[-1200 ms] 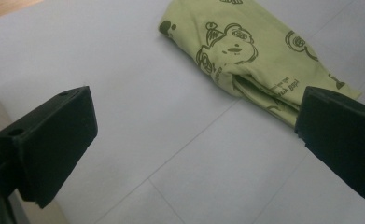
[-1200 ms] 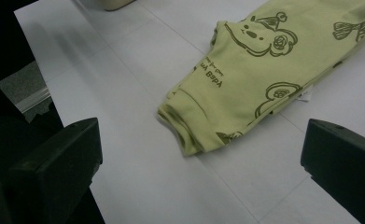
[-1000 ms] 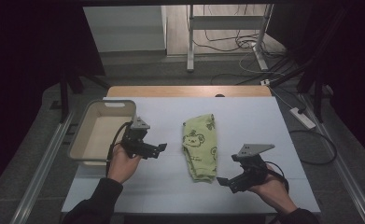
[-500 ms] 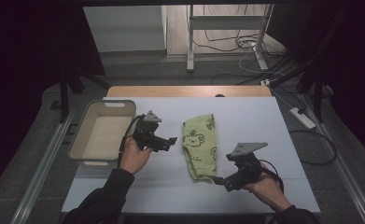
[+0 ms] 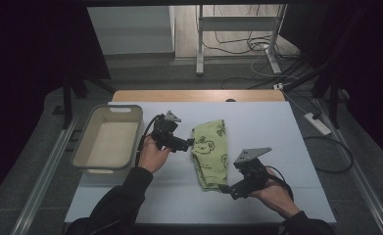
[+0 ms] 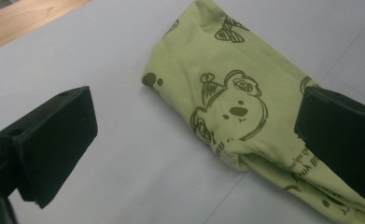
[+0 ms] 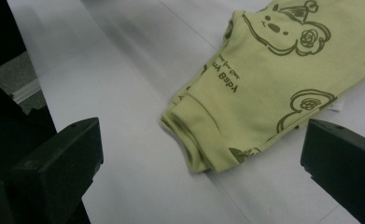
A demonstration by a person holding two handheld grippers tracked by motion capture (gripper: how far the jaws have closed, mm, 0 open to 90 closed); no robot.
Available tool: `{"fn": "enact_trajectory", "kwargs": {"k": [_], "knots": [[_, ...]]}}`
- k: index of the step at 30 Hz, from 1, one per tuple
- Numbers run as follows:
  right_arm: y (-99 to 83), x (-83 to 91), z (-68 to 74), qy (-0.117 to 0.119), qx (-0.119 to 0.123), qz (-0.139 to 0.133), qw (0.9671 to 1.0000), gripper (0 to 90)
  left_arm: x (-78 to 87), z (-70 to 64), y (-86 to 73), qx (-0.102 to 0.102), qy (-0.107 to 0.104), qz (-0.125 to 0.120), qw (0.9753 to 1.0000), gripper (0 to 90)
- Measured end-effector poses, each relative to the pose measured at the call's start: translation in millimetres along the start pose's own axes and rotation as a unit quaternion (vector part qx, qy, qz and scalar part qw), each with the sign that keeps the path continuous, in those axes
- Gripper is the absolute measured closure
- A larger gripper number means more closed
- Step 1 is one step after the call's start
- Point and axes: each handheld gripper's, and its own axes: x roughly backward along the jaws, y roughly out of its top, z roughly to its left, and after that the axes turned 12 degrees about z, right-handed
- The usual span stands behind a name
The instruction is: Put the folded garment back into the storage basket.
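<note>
2 spread grippers, left gripper (image 5: 188, 143) and right gripper (image 5: 227, 189), flank the folded garment (image 5: 208, 152); its underside is hidden.

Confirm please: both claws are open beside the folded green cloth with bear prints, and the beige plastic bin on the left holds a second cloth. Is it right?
Not entirely. The beige plastic bin holds nothing, as the high view shows. The rest stands: the left claw and right claw are open beside the folded green cloth with bear prints.
</note>
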Motion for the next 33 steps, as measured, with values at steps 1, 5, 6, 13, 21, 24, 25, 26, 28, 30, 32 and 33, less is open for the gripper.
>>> {"fn": "enact_trajectory", "kwargs": {"k": [1,5,6,13,21,24,25,26,28,30,32,33], "knots": [[0.0,0.0,0.0,0.0,0.0,0.0,1.0,0.0,-1.8,0.4,1.6,-0.001,0.0,0.001,1.0,0.0],[2.1,-3.6,1.4,-0.002,0.005,0.011,0.9999,0.0,-10.0,1.8,6.9,-0.004,0.003,0.008,1.0,0.0],[2.5,-4.6,1.7,-0.001,0.007,0.011,0.9999,0.0,-12.2,2.1,8.0,-0.005,0.003,0.011,0.9999,0.0],[6.6,-11.2,1.5,0.001,0.021,0.023,0.9995,0.0,-26.6,3.0,15.1,-0.008,0.004,0.02,0.9998,0.0],[11.6,-21.2,-0.2,0.003,0.023,0.042,0.9989,0.0,-40.8,5.5,22.6,-0.01,0.005,0.025,0.9996,0.0],[13.4,-25.2,0.2,0.006,0.025,0.049,0.9984,0.0,-46.3,7.2,25.3,-0.009,0.006,0.026,0.9996,0.0],[14.1,-26.3,0.6,0.007,0.024,0.052,0.9983,0.0,-48.0,8.1,26.3,-0.01,0.006,0.027,0.9996,0.0],[14.9,-27.3,0.5,0.007,0.026,0.054,0.9982,0.0,-49.9,8.8,27.3,-0.01,0.007,0.028,0.9995,0.0],[16.3,-29.4,0.1,0.009,0.027,0.056,0.998,0.0,-53.5,9.8,29.4,-0.01,0.01,0.029,0.9995,0.0],[17.9,-31.1,-0.4,0.011,0.026,0.058,0.9979,0.0,-56.6,10.7,31.6,-0.01,0.009,0.03,0.9994,0.0],[19.4,-32.6,-0.6,0.014,0.027,0.058,0.9979,0.0,-59.5,11.4,33.5,-0.01,0.011,0.031,0.9994,0.0],[20.4,-33.2,-0.5,0.015,0.027,0.059,0.9978,0.0,-60.8,11.8,34.4,-0.011,0.013,0.032,0.9994,0.0]]}}
